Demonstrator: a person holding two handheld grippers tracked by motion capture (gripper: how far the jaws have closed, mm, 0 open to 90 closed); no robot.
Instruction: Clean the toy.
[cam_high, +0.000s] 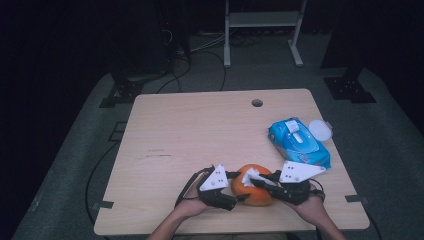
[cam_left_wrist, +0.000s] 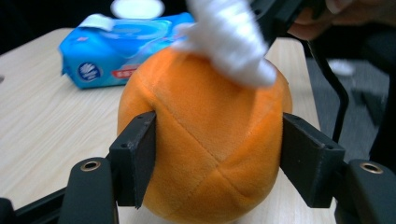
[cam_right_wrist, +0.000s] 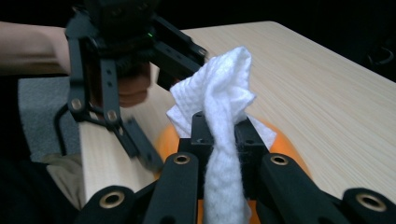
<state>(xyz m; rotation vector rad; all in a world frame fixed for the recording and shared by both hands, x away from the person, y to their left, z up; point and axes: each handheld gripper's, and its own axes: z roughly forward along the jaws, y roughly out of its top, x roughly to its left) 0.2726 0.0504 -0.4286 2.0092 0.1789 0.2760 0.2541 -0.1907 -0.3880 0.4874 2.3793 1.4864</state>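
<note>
Wiping setup: left gripper (cam_left_wrist: 217, 158) clamps the orange plush ball (cam_left_wrist: 205, 140) at its widest part, one jaw on each flank, pads pressed into the fabric, so the ball stays put on the table (cam_high: 200, 130) while the other hand works on it. Right gripper (cam_right_wrist: 219, 135) is pinched tight on a bunched white wipe (cam_right_wrist: 224, 107), jaws nearly together with the cloth squeezed between them and its free end sticking out past the tips. That wipe sits on the ball's upper side, right at the top seam in the left gripper view; whether it's actually pressing on the plush or just grazing it is hard to say, it's blurred there. Ball is at the near edge of the table, between the two hands. Blue wipes pack (cam_high: 299, 142) lies apart, off to the right, flap open, with a white lid (cam_high: 320, 130) just behind it.
</note>
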